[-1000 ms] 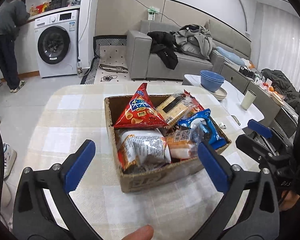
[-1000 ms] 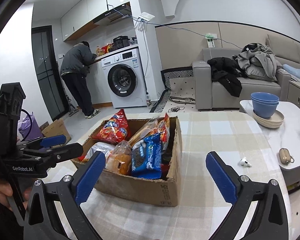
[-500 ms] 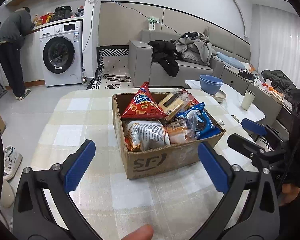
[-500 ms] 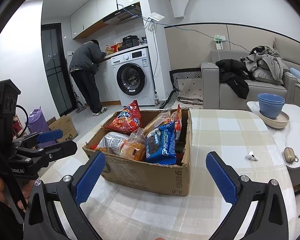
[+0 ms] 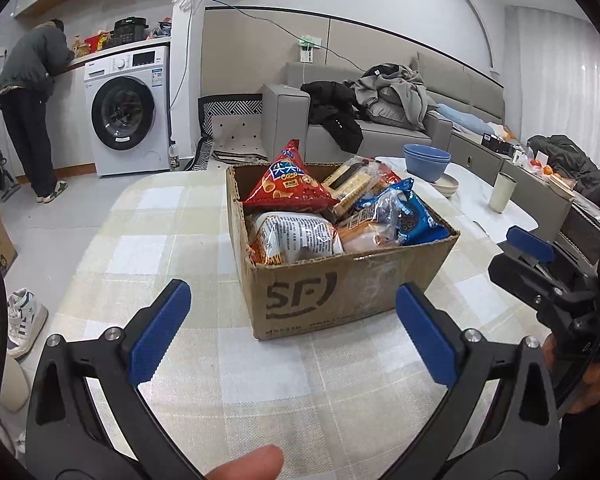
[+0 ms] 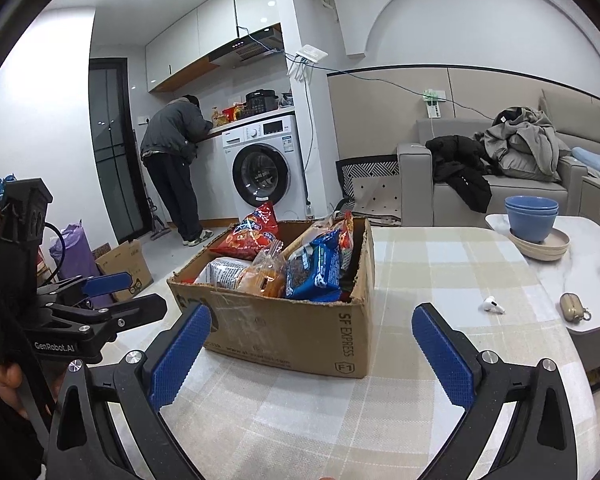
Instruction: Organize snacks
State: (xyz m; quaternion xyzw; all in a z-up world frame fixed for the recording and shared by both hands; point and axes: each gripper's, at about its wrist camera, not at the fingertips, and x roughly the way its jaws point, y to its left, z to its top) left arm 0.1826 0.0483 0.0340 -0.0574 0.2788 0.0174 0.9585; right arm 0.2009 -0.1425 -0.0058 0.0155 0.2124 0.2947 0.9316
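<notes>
A brown cardboard box [image 5: 340, 284] [image 6: 300, 336] stands on the checked tablecloth, full of snack packs. On top lie a red triangular crisp bag [image 5: 288, 184] [image 6: 252, 236], a blue cookie pack [image 5: 404, 216] [image 6: 316, 268], a white printed bag [image 5: 296, 236] and an orange bread pack [image 6: 266, 276]. My left gripper [image 5: 292, 332] is open, held low in front of the box. My right gripper [image 6: 312, 344] is open too, near the box's right front corner. Nothing sits between either pair of fingers.
Blue bowls [image 6: 532, 216] on a plate, an earbud [image 6: 494, 306] and its case [image 6: 574, 308] lie on the white table to the right. A person [image 6: 176, 168] leans at the counter by the washing machine [image 6: 264, 172]. A sofa [image 6: 500, 184] with clothes stands behind.
Both grippers have drawn back and lowered, so the box's front face now shows and the view tilts upward. The box and snacks have not moved.
</notes>
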